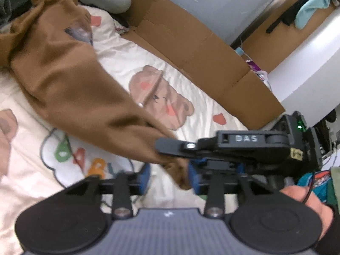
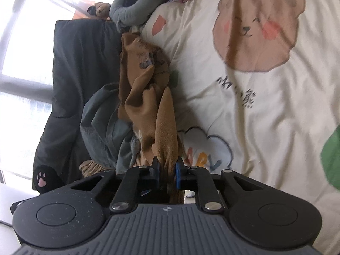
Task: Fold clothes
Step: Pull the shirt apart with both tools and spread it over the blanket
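The right gripper [image 2: 167,171] is clamped on one brown fabric garment [image 1: 70,80] trailing across the cream bear-print bedsheet [image 1: 191,80]. The left gripper [image 1: 169,177] stands released around its tip. Beyond lies one flattened cardboard box [image 1: 201,48].

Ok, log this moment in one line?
right claw: shut on brown garment | left claw: open, garment between pads | bear-print sheet beneath

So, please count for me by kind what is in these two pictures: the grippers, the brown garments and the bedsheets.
Grippers: 2, the left gripper and the right gripper
Brown garment: 1
Bear-print bedsheet: 1
Total: 4
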Demonstrator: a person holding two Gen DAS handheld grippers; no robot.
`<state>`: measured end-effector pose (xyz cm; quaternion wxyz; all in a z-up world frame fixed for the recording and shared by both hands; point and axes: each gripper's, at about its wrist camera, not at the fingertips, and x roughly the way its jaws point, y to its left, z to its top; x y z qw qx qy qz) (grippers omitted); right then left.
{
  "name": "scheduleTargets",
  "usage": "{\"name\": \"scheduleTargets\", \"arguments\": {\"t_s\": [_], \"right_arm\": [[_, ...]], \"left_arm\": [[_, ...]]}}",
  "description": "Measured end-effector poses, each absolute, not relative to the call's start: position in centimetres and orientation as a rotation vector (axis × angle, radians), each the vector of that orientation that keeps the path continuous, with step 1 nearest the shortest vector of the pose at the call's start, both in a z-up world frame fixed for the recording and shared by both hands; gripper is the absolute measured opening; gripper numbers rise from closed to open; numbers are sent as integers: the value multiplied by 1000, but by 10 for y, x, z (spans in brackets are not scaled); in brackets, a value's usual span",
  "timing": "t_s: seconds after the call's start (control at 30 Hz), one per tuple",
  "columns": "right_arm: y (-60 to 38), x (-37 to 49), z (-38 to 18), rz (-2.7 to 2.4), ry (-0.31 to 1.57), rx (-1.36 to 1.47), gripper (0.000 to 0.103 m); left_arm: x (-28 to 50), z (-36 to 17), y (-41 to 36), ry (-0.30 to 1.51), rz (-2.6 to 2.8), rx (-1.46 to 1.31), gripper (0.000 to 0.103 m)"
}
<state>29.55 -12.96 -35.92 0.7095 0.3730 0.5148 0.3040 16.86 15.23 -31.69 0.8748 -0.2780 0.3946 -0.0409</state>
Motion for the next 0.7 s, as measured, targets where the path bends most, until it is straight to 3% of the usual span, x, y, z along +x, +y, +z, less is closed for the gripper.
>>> {"name": "scheduleTargets", "arguments": {"t_s": [0.07,0.7], "right_arm": [[-136,297,-358,659,1129,819,11],[-222,284,-337,503,1067,743,11]], "left_arm": [[166,-318,161,833,-24,-557,59],[178,-329,256,860,331,-356,65]]}}
